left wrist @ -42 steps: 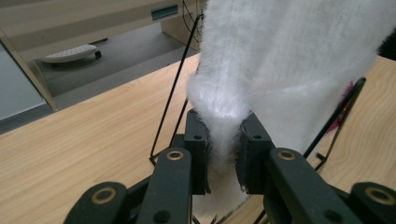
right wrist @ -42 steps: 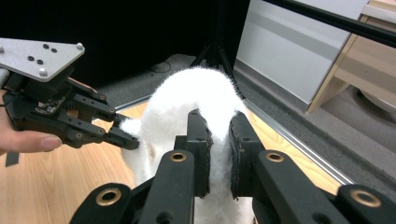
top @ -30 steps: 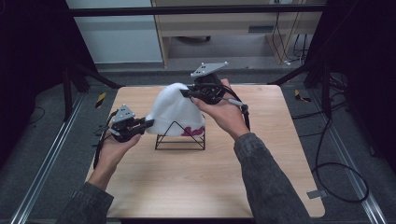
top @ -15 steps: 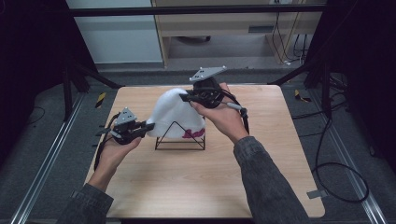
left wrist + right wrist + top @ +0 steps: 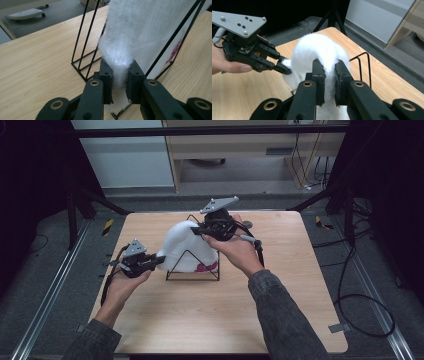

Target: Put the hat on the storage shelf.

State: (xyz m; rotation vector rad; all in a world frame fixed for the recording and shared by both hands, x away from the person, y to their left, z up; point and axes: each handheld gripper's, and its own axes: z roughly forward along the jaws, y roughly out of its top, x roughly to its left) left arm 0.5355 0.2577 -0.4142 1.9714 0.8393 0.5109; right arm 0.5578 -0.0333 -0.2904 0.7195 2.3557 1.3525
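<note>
Lifted a little higher and drawn toward the far edge of the tabletop [image 5: 280,320] over the last second, the right gripper [image 5: 196,231] has carried the top of the white fuzzy hat [image 5: 186,245] with it, so the fabric now stands taller over the black wire rack [image 5: 192,270] than it did a second ago. The hat sits draped across the rack near the middle of the tabletop, a pink mark showing on its near-right edge. Both sets of jaws are clamped on the fleece: the right pair pinches the crown, while the left gripper [image 5: 159,261] pinches the lower edge on the side toward the left edge of the tabletop. With the cloth stretched between the two grips, the hat seems to be being spread open over the rack, or drawn clear of it.
</note>
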